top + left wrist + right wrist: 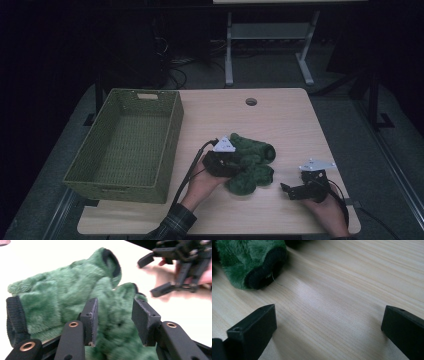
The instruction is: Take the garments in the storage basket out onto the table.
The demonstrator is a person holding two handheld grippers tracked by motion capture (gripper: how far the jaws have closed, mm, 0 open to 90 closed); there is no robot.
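The fuzzy green plush slippers (250,162) lie piled on the pale wooden counter (280,120), right of the empty woven green basket (125,145). The left gripper (235,162), half open, straddles them ungripped; the right gripper (286,191) gapes empty beside them. Nothing is binned yet.

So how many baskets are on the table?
1. The basket sits on the table's left side, left of the green furry slippers.
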